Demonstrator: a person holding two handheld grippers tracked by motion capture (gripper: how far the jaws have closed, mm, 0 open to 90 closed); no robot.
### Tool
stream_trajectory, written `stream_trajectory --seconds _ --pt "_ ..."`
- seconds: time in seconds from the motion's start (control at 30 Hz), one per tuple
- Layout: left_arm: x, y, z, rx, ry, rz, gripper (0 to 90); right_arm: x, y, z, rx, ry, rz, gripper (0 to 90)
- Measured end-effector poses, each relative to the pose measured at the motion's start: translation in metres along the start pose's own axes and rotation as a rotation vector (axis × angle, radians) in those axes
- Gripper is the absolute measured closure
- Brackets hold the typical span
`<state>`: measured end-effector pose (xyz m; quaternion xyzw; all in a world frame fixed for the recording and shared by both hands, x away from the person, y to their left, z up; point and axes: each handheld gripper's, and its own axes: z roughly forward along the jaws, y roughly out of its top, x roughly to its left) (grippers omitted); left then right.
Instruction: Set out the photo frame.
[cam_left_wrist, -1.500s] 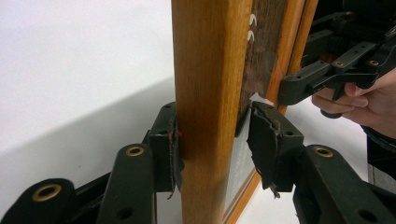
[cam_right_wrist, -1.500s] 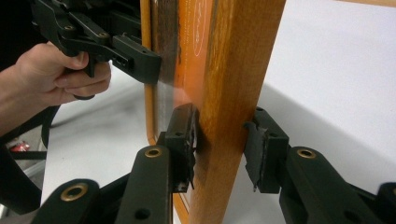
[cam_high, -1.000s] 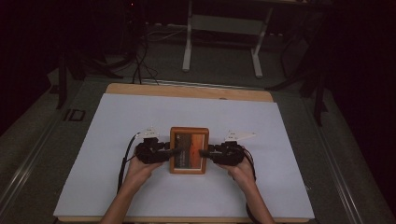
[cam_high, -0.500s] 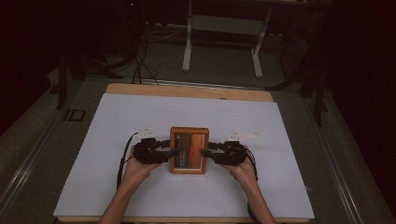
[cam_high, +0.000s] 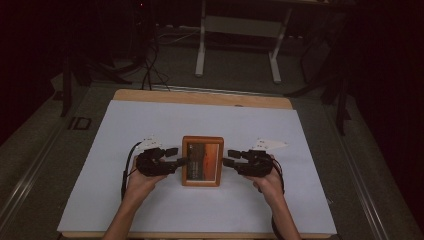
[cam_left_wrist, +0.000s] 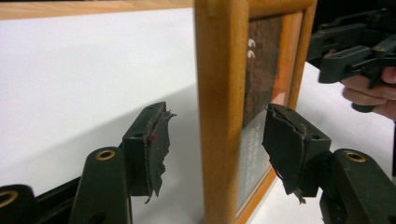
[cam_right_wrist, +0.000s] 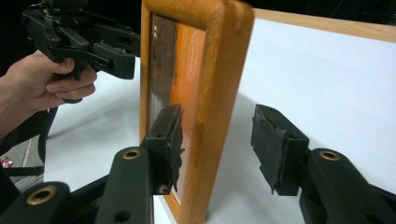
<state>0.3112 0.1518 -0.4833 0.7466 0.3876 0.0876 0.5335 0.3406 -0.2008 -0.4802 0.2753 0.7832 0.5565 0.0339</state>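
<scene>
High view: a wooden picture frame (cam_high: 202, 161) stands in the lower middle of the picture on the white table cover (cam_high: 125, 130), with the left gripper (cam_high: 176, 161) at its left edge and the right gripper (cam_high: 229, 161) at its right edge, each held in a hand that comes up from the bottom. Both sets of jaws have just been opening.

Left gripper view: the frame's wooden side (cam_left_wrist: 219, 107) rises upright through the middle of the picture, between the two jaws. The pads (cam_left_wrist: 156, 144) stand spread, clear of the wood on both sides.

Right gripper view: the frame (cam_right_wrist: 219, 98) stands upright between the jaws here too; the pads (cam_right_wrist: 268, 144) are parted, with a gap to the wood on the right and the left pad close to the glass, contact unclear. The other gripper (cam_right_wrist: 93, 42) sits in the upper left.

The step looks like the release after standing the frame up. Next, each gripper should draw straight back from its edge without brushing the wood, since a nudge could tip the frame
</scene>
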Motion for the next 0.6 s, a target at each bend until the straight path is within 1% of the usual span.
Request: stream_trajectory --seconds 0.03,0.07,0.13,0.23,0.4,0.47,0.53,0.57,0.6 --pt "0.000 0.000 0.000 0.000 0.000 0.000 40.7 -0.001 0.000 -0.002 -0.002 -0.004 0.000 52.6" --pt "0.001 0.001 -0.007 -0.009 0.014 0.004 40.3 -0.002 0.000 -0.007 -0.008 -0.010 0.004 51.8" --pt "0.002 0.001 -0.011 -0.014 0.021 0.005 40.2 -0.004 -0.001 -0.011 -0.010 -0.020 0.009 51.5" --pt "0.004 0.001 -0.017 -0.018 0.043 0.011 40.0 -0.007 -0.002 -0.016 -0.011 -0.036 0.015 51.2" --pt "0.009 -0.001 -0.026 -0.011 0.093 0.012 39.6 -0.011 -0.005 -0.025 -0.001 -0.072 0.017 50.7" --pt "0.012 -0.004 -0.029 0.003 0.127 0.011 39.6 -0.013 -0.006 -0.029 0.010 -0.091 0.018 50.4" --pt "0.016 -0.009 -0.031 0.030 0.189 0.015 39.4 -0.016 -0.009 -0.033 0.021 -0.122 0.018 48.6" --pt "0.019 -0.011 -0.032 0.050 0.220 0.015 39.0 -0.019 -0.010 -0.036 0.033 -0.145 0.026 46.7" --pt "0.019 -0.011 -0.032 0.050 0.220 0.015 38.9 -0.021 -0.012 -0.038 0.052 -0.179 0.033 44.9"
